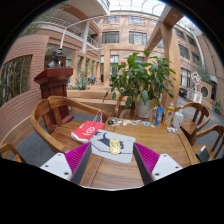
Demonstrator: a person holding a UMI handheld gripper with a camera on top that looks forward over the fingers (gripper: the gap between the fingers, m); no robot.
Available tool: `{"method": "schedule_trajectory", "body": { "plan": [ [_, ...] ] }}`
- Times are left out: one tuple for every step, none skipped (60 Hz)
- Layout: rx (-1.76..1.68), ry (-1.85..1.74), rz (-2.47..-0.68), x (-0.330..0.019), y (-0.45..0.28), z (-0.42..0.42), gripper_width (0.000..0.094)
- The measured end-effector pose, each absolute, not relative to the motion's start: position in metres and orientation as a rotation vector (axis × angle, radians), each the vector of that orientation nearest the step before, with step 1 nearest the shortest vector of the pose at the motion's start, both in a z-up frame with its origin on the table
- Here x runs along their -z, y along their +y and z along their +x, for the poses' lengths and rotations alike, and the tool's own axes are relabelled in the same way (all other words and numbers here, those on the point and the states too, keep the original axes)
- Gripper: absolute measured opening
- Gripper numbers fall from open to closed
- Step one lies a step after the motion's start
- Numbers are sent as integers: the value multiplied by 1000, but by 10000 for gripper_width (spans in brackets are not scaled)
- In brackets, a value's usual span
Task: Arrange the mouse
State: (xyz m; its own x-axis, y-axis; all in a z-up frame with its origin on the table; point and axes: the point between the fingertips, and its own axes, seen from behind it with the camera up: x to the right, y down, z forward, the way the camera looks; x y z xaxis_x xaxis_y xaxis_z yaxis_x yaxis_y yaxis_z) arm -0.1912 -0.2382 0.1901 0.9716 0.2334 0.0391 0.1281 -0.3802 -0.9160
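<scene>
- My jaws [112, 152] are set at a middling width and look closed on the grey mouse [113, 147], which fills the gap between the two pads, just above the near part of the bench [160, 140]
- I judge the grip shallow: the mouse sits near the fingertips, so a quick tilt or jolt could let it slide out and knock on the wood
- I cannot see the underside of the mouse, so I may misjudge how high it is; letting go too early would drop it, and pressing down too far would scrape it along the bench
- A red flat item [87, 130] lies just ahead and to the left; a drift that way could shove it or leave the mouse half on its edge, tilted
- Bottles and small clutter [160, 116] stand further back by the potted plant [140, 78]; overreaching could tip one
- Whether a cable trails from the mouse I cannot tell; if it does, it could snag on a chair [55, 118] and twist the mouse as I set it down
</scene>
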Motion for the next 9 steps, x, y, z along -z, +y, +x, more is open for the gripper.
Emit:
{"method": "schedule_trajectory", "body": {
  "plan": [
    [-117,-258,-1968,-190,-241,-191,852],
    [-116,-256,-1966,-191,-243,-190,852],
    [-115,-255,-1962,-192,-243,-190,854],
    [-118,-255,-1956,-193,-243,-190,853],
    [-119,-255,-1952,-194,-244,-189,853],
    [-118,-257,-1949,-195,-245,-189,854],
    [-114,-257,-1947,-196,-245,-188,854],
    [-110,-259,-1945,-196,-245,-187,854],
    [-102,-259,-1942,-196,-244,-187,853]
  ]
}}
